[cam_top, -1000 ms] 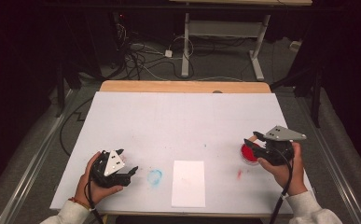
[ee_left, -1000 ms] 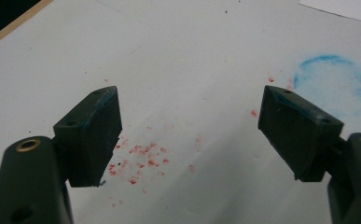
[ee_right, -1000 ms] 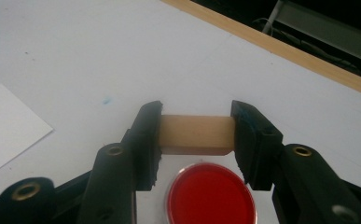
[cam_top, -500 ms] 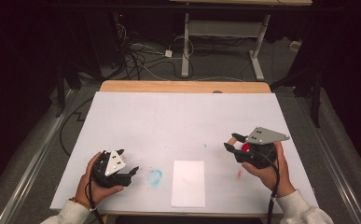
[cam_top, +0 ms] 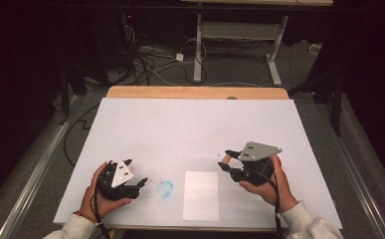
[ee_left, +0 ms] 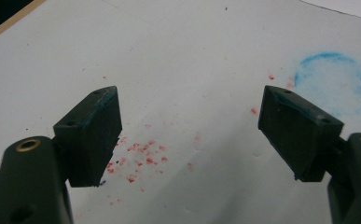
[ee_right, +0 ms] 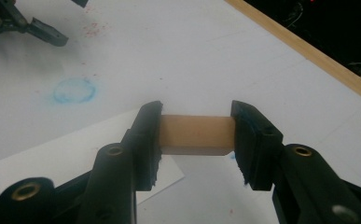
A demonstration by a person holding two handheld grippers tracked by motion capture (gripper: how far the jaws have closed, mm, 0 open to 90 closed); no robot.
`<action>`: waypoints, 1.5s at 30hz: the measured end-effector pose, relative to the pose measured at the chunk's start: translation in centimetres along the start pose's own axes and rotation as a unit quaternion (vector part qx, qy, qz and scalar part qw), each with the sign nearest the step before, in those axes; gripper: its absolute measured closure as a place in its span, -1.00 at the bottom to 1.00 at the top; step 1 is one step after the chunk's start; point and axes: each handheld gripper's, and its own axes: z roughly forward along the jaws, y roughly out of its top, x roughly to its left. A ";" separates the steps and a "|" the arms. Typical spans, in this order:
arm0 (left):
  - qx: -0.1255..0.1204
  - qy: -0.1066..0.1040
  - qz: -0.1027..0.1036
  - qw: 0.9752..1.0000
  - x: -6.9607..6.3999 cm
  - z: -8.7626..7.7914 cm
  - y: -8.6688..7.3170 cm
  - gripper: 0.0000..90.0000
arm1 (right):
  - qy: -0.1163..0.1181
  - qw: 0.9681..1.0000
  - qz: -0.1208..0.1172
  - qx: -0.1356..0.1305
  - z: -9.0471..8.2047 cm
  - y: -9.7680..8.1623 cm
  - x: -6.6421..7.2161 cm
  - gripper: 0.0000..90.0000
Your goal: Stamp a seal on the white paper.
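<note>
Right tongs (ee_right: 196, 140) pinch a wooden block (ee_right: 195, 134), carrying it; next, lower it onto the paper (cam_top: 201, 195). Left tongs (ee_left: 192, 135) rest spread.

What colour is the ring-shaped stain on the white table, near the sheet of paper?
The ring stain is light blue; the left gripper view shows it best.

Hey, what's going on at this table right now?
A person sits at a white table with a two-jaw gripper in each hand. The right gripper is clamped on a small tan wooden block, carried above the table beside a white sheet of paper. The left gripper rests low over the table with its jaws wide open and nothing between them, over red specks and near a blue ring-shaped smudge.
</note>
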 end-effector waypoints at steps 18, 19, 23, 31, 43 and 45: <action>0.004 -0.002 0.005 1.000 0.0 -0.1 -0.1 -0.54 | 0.078 0.994 -0.048 0.061 3.7 -0.3 3.0 0.24; 0.005 -0.003 0.005 1.000 0.0 -0.1 -0.1 -0.54 | 0.083 0.993 -0.051 0.066 4.0 -0.4 3.1 0.24; 0.006 -0.003 0.006 1.000 0.0 -0.1 -0.1 -0.54 | 0.099 0.989 -0.060 0.087 4.9 -0.9 3.7 0.24; 0.005 -0.004 0.006 1.000 -0.1 -0.1 -0.1 -0.54 | 0.124 0.982 -0.077 0.121 6.1 -1.6 4.6 0.24; 0.006 -0.007 0.008 1.000 -0.1 -0.1 -0.1 -0.54 | 0.148 0.974 -0.082 0.149 7.4 -2.3 5.1 0.24; 0.005 -0.007 0.007 1.000 -0.1 -0.1 -0.1 -0.54 | 0.151 0.974 -0.081 0.149 7.4 -2.3 5.0 0.24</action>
